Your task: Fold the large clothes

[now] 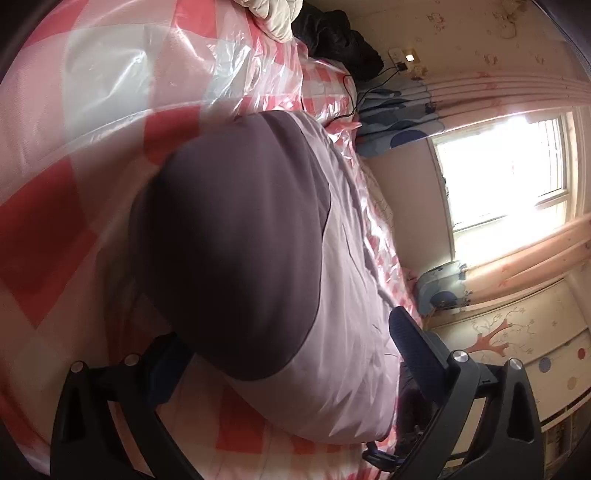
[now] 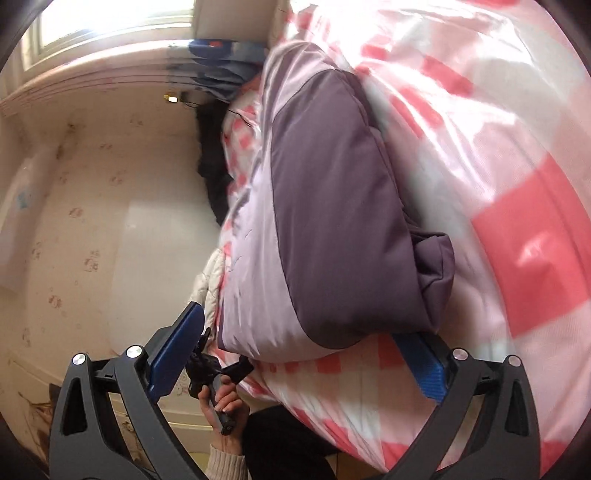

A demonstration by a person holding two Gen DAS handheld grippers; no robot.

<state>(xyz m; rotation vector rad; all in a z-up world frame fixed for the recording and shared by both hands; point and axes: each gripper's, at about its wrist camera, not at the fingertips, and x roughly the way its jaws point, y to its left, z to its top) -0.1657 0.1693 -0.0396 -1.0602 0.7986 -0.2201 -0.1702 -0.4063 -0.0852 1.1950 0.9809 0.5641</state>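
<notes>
In the left wrist view, we see the padded jacket, lilac with a dark grey-purple panel, lying bunched through the centre of the frame on the bed, whose pink-and-white checked cover sits under a crinkled clear plastic sheet. Our left hand-held gripper stands wide open at the bottom of the frame; its left finger is tucked behind the dark panel's edge and its right finger rests at the lilac side, so the jacket's near end sits between the jaws without being pinched. A window glares at right, and a dark garment lies at the top.

In the right wrist view, the same jacket fills the centre, a folded sleeve end bulging at middle right. Our right hand-held gripper is also spread open, the blue pads on either side of the jacket's lower edge, gripping nothing. The other hand shows at bottom centre, grasping a black handle.

We judge the jacket soft, puffy and light but bulky, and its smooth shell likely to slide on the plastic. We would take hold at a hem or seam edge, gathering both layers, not the rounded padding.
</notes>
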